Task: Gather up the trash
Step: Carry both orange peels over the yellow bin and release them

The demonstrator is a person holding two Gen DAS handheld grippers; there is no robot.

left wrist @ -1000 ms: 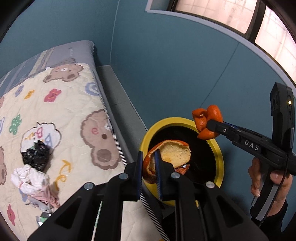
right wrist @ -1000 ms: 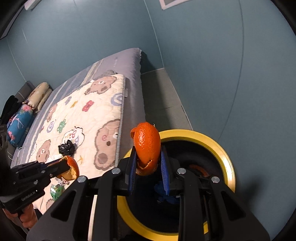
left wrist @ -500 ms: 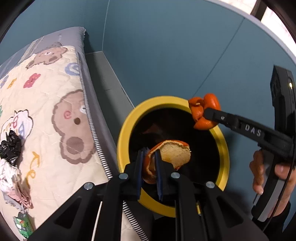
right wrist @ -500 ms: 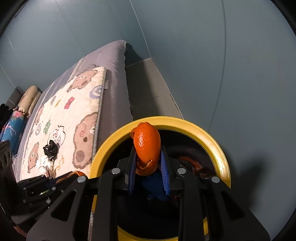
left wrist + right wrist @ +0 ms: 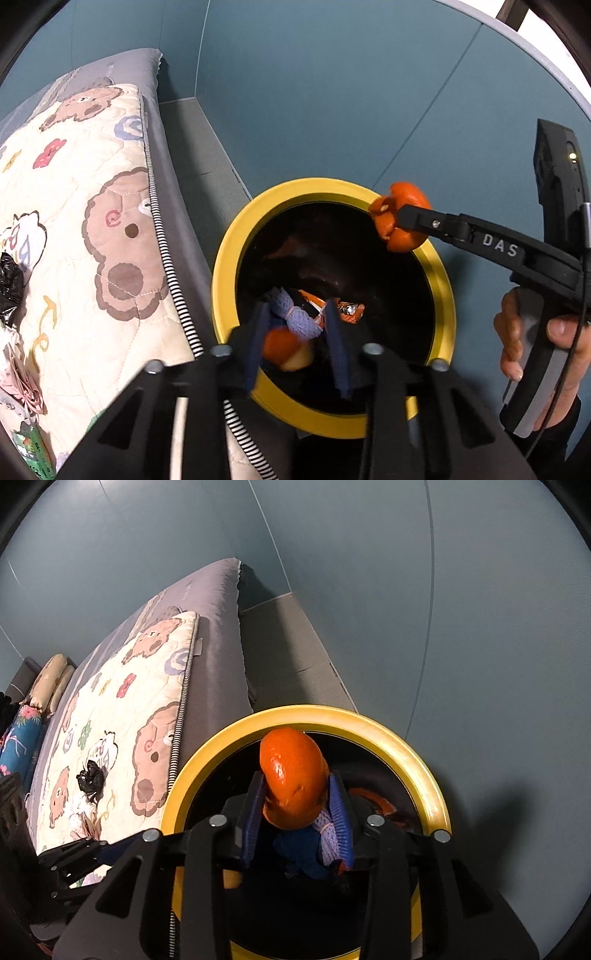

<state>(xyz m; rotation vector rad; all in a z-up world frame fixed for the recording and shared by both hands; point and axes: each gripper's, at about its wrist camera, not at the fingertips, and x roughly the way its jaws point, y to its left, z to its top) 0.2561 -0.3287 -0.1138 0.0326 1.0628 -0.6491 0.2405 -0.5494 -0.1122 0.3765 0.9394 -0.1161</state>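
A yellow-rimmed bin [image 5: 225, 266] stands beside the bed; it also shows in the right wrist view [image 5: 417, 760]. My left gripper [image 5: 295, 332] is open above its mouth. An orange peel [image 5: 282, 349] lies loose below the jaws inside the bin, next to a purple net [image 5: 295, 314] and a wrapper [image 5: 349, 308]. My right gripper [image 5: 295, 808] holds a second orange peel [image 5: 293, 779] between widened jaws over the bin. That peel also shows in the left wrist view [image 5: 402, 221].
The bed's bear quilt [image 5: 74, 206] carries more litter: a black crumpled bag [image 5: 9, 280], pink and white paper [image 5: 22, 380], a green wrapper [image 5: 33, 448]. The bag also shows in the right wrist view [image 5: 90, 779]. A blue wall [image 5: 332, 92] rises behind the bin.
My left gripper opened and its peel dropped into the bin. My right gripper's jaws spread wider around its peel, still over the bin.
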